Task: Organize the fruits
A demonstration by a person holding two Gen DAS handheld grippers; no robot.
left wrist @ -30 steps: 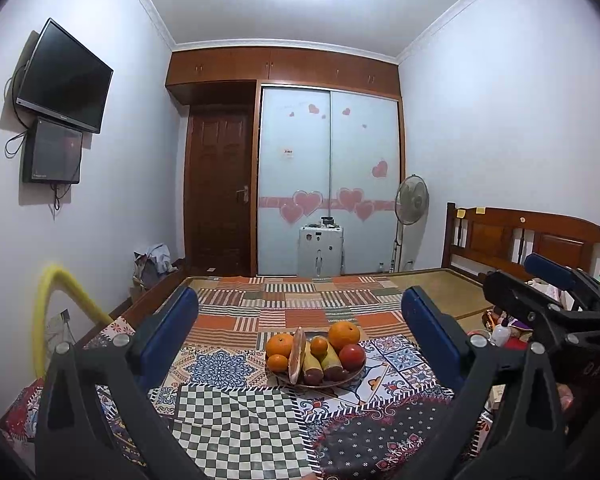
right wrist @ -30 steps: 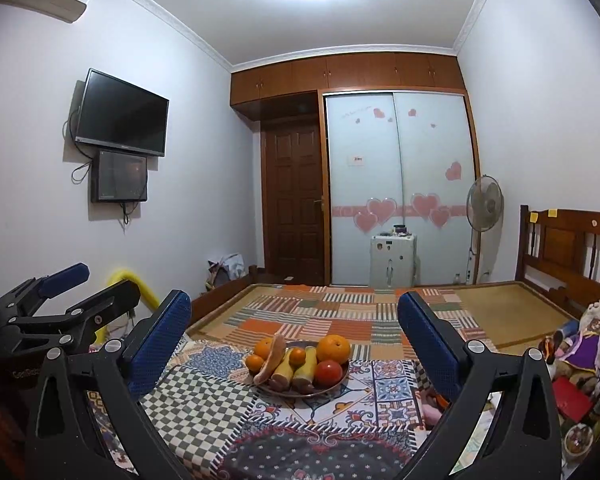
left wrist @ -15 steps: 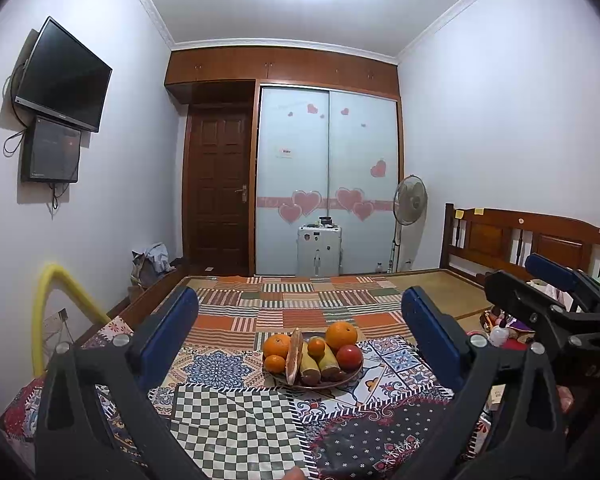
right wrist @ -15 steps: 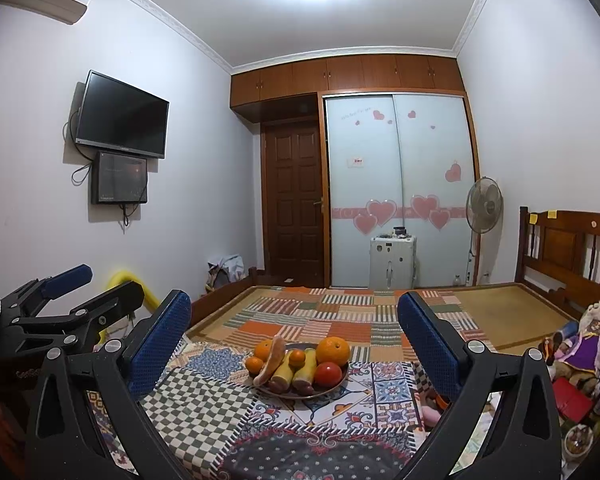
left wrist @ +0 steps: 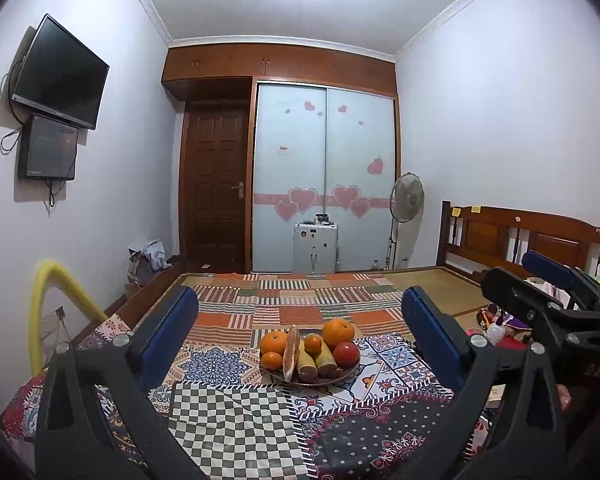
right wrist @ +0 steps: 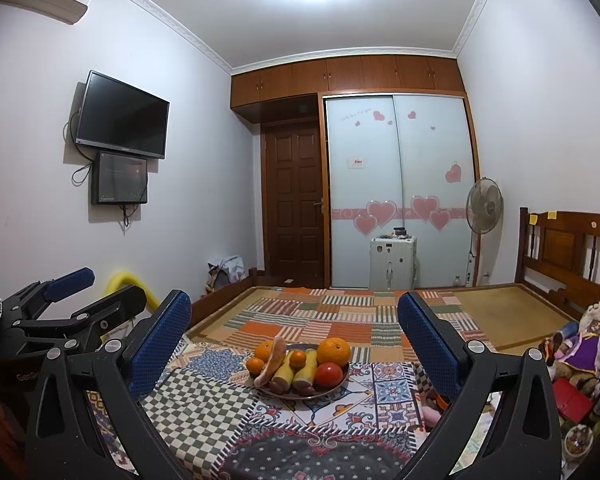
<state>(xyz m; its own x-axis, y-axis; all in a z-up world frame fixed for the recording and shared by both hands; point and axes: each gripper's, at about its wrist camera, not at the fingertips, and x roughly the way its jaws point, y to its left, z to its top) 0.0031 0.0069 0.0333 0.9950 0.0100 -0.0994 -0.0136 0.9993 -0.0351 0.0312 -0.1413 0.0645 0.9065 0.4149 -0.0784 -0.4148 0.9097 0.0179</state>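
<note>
I hold both grippers spread wide and empty above a patchwork quilt [left wrist: 236, 420]. The left gripper [left wrist: 300, 332] and right gripper [right wrist: 294, 330] each frame a plate [right wrist: 342, 380] of fruit lying well ahead on the quilt. On it: a large orange [right wrist: 333, 351], a red tomato-like fruit [right wrist: 329, 374], smaller oranges [left wrist: 274, 342] and long yellowish pieces [right wrist: 305, 368]. I judge the round fruit firm, smooth and apt to roll, best pinched across the middle. The long pieces overlap; I cannot identify them, and the plate's near rim is barely visible.
</note>
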